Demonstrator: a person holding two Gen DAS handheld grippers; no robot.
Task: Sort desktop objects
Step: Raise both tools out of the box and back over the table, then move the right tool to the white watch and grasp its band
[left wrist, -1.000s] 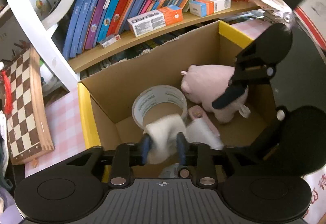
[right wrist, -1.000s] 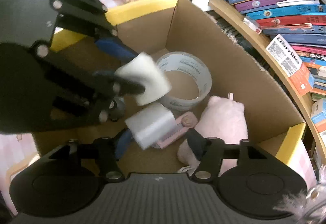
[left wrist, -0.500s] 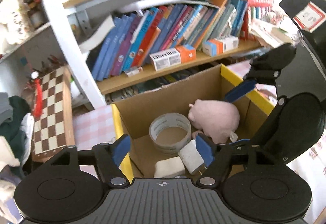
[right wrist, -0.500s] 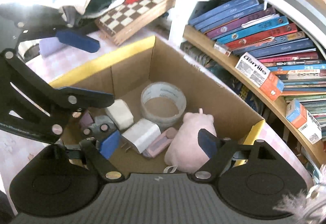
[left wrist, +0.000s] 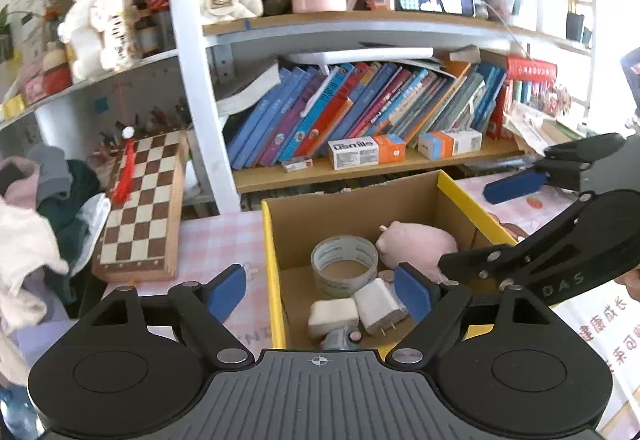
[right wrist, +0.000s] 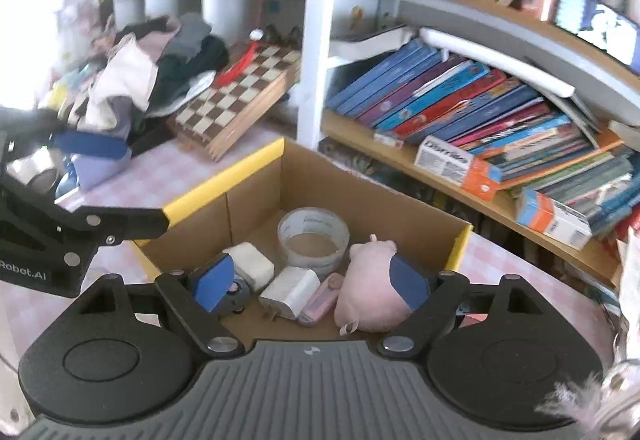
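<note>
Both grippers stood over the cardboard box (left wrist: 352,200), nothing held.

Left gripper (left wrist: 320,290) jaws had just been opening and stood wide, empty; right gripper (right wrist: 312,280) likewise; in the box lay a tape roll (right wrist: 313,238), a pink plush pig (right wrist: 372,280), two white blocks (right wrist: 246,264) and a white charger (right wrist: 289,292); the box sat on the checked worktop (left wrist: 220,236) beside a chessboard (left wrist: 142,204).

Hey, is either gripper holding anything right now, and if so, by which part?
Nothing is held: left gripper and right gripper are both open and empty.
</note>
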